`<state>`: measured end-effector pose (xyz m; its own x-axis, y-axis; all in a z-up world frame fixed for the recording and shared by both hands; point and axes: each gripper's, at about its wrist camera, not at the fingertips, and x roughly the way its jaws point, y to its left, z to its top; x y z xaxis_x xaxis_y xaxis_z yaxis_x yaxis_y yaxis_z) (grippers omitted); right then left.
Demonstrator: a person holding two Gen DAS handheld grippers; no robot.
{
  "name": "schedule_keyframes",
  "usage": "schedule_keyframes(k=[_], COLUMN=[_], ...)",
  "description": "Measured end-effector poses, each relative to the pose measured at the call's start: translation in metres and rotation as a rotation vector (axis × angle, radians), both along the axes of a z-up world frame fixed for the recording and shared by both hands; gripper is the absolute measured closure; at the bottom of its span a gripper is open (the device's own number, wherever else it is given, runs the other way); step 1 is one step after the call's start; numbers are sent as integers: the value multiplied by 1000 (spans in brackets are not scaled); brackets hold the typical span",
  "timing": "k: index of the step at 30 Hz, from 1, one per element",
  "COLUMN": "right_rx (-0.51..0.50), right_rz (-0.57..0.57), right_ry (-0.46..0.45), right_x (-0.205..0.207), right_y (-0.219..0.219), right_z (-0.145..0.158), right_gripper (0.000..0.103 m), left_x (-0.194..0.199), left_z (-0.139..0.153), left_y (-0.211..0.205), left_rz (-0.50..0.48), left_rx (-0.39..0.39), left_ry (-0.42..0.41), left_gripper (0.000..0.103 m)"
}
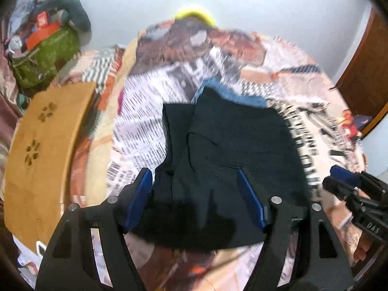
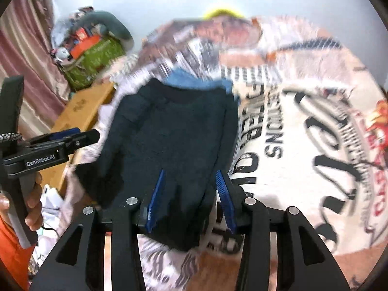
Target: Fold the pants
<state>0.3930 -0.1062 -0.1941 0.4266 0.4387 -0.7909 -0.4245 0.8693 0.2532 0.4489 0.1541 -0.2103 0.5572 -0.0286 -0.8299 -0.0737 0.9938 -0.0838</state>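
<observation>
Dark pants (image 1: 225,145) (blurred) lie between both spread claws, left (image 1: 194,177) and right (image 2: 191,177), apparently ungripped.

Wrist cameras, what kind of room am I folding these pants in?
Most likely a bedroom. The dark pants lie on a printed bedspread that looks like a bed cover, a pink curtain hangs at the side, and a green bag heaped with belongings sits nearby.
</observation>
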Motion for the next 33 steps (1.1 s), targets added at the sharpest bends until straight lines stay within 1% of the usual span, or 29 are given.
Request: schedule_keyframes(k=[3,6,7,8,11,13,16,20,26,28,30,32,33], right_rx=[23,41,47,61,100,128,163,186,201,198,197,197,196], right_rz=[7,20,24,28,44,46,56,65,54,52,42,33,24], right_ry=[-99,-213,-235,-278,-358,-399,-479,-552,-653,-673,-688,-703,-709], right_x=[-24,-54,-59,-70,-98,-116,-154,-191,-246,-257,-267,-272,-275], right_y=[-13,-22,-20,-24,-25,-28,-36,-44,-57,-58,-59,-60,-61], right_z=[40,83,92,108,140,156,183,202,218,219,219,218,218], right_gripper=[63,63,63,63,63,63,63,63,63,63,59,44,41], left_x=[-30,-61,-73,-87,-123,-152,-193,-250,-315,-333,-347,-357,-360], left_z=[37,77,90,105,139,162,186,210,225,227,229,229,228], left_y=[-7,-19,-24,-29,-42,-52,-65,-84,-102,-108,-113,-116,-116], left_rz=[-9,-28,-34,-39,-49,-53,-45,-31,-9,-2,-8,-7,-7], left_rx=[-6,6,14,22,41,53,61,93,127,148,155,159,161], left_ry=[-51,-115,-141,-172,-252,-311,-395,-518,-654,-692,-721,-745,-751], left_gripper=[23,23,23,23,23,22,22,22,22,19,10,6,3])
